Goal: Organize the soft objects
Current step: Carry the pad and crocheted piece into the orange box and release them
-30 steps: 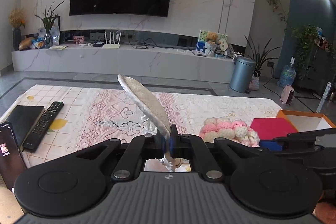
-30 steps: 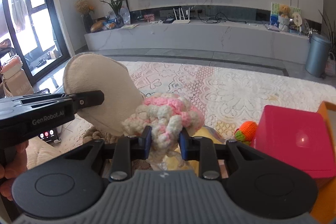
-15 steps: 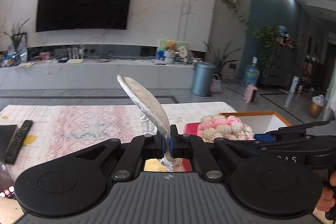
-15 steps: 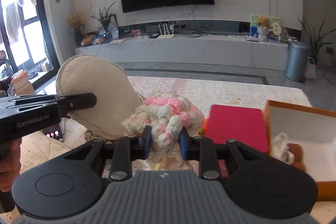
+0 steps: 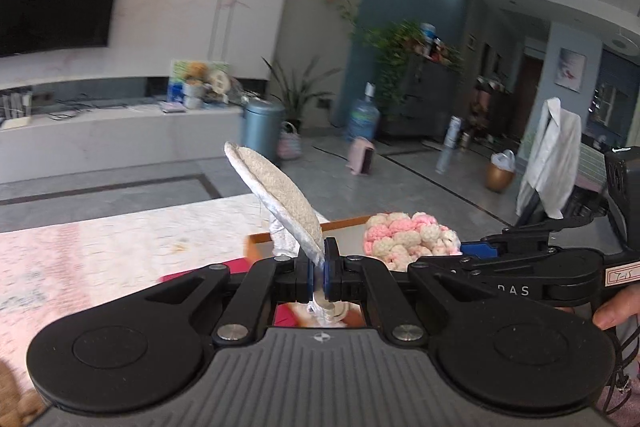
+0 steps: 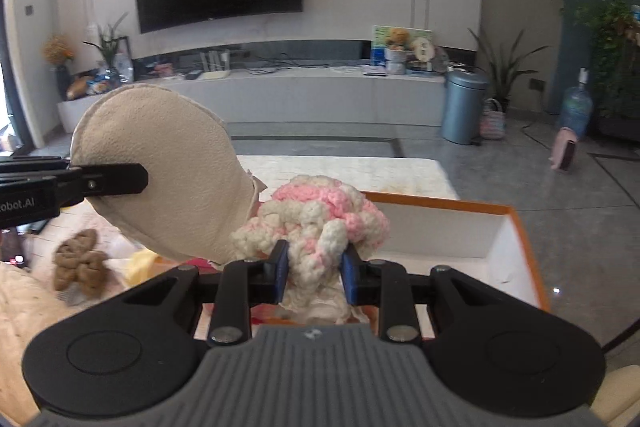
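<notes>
Both hand-held grippers have swung right, carrying the beige pad (image 6: 160, 171) and pink-white crochet piece (image 6: 320, 219) over the orange-rimmed box (image 6: 516, 227).

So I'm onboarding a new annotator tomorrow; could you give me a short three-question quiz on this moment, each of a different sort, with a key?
1. True or false: the left gripper is open.
2. Which does the right gripper hold: A) flat beige oval fabric pad, B) pink-and-white crocheted yarn toy?
3. Fill in: ahead of the right gripper stands an orange-rimmed white ___.

Key: 1 false; 2 B; 3 box.
</notes>
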Motion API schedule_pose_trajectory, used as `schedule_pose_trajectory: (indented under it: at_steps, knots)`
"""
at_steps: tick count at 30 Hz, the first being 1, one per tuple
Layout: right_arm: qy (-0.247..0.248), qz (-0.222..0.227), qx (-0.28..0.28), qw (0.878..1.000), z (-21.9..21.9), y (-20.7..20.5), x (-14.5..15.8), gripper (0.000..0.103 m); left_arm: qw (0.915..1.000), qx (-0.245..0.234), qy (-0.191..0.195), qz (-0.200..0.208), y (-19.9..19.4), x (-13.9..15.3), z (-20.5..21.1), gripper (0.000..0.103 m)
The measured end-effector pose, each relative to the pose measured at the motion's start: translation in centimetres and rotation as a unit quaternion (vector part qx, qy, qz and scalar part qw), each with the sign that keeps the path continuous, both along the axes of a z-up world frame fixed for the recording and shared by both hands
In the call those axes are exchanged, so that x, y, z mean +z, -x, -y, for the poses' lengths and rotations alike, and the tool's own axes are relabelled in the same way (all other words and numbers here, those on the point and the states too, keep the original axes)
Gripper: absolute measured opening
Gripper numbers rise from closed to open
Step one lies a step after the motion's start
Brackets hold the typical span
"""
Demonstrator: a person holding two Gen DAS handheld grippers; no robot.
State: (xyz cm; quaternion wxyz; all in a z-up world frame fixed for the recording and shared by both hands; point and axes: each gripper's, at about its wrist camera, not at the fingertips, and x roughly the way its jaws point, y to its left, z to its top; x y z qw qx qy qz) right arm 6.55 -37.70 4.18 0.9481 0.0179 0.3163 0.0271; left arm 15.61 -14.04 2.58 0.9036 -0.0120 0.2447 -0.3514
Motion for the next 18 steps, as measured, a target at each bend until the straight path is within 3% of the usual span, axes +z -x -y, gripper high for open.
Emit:
schedule_pose_trajectory:
  at_steps: [12,18]
  knots:
    - [-0.054,-0.063,-0.049,0.995,6.6,-7.7,-3.8,0.026,0.9954,-0.058,-0.074,-0.018,-6.8,-4.4,8.2,0.005]
    - [-0.057,-0.096,-0.052,0.992,7.9,-11.5,-6.6,0.026,0.9923,-0.055,-0.091,-0.064,-9.6,-7.8,9.8,0.005]
